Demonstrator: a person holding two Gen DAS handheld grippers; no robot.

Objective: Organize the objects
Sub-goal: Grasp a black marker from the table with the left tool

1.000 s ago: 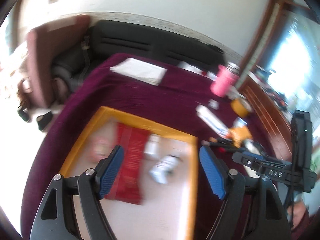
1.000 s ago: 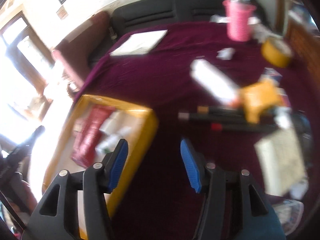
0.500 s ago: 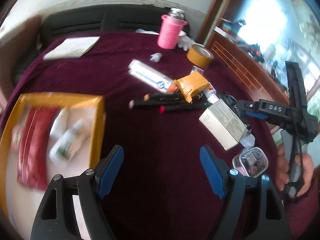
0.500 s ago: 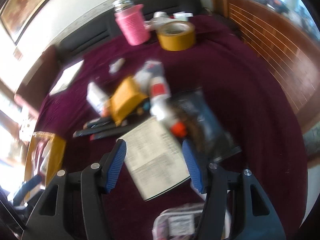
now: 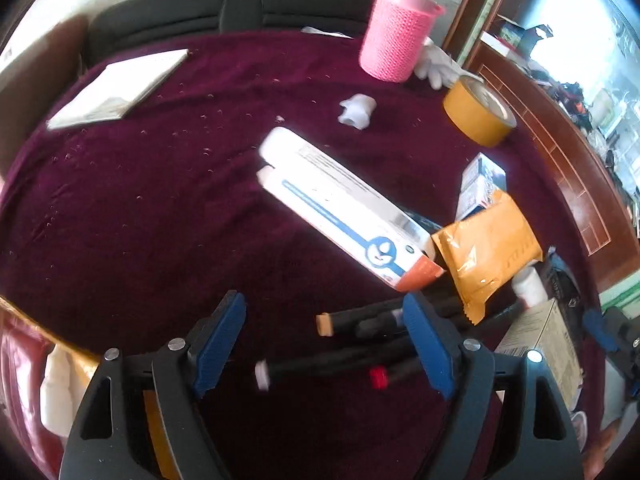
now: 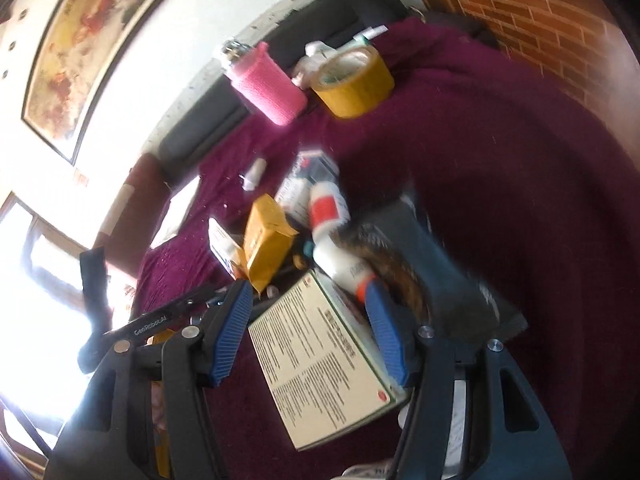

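Observation:
My left gripper [image 5: 324,344] is open and empty, low over several black marker pens [image 5: 340,362] on the maroon cloth. Beyond them lie a long white and blue box [image 5: 340,204] and an orange packet [image 5: 486,258]. The yellow tray [image 5: 160,436] edge shows at the lower left, with a white bottle [image 5: 56,388] in it. My right gripper [image 6: 310,334] is open and empty, its jaws either side of a cream printed box [image 6: 320,364]. A white bottle with a red label [image 6: 334,236] and the orange packet [image 6: 266,242] lie just beyond.
A pink knitted bottle sleeve [image 5: 396,36] and a roll of yellow tape [image 5: 478,110] stand at the back. A white notebook [image 5: 120,88] lies far left. A dark plastic pouch [image 6: 436,276] lies right of the cream box. A wooden rail [image 5: 560,152] borders the right side.
Both grippers have swung right, away from the yellow tray, and come down closer to the cluttered objects. The left now sits over the markers, the right over the cream box. Both stayed open.

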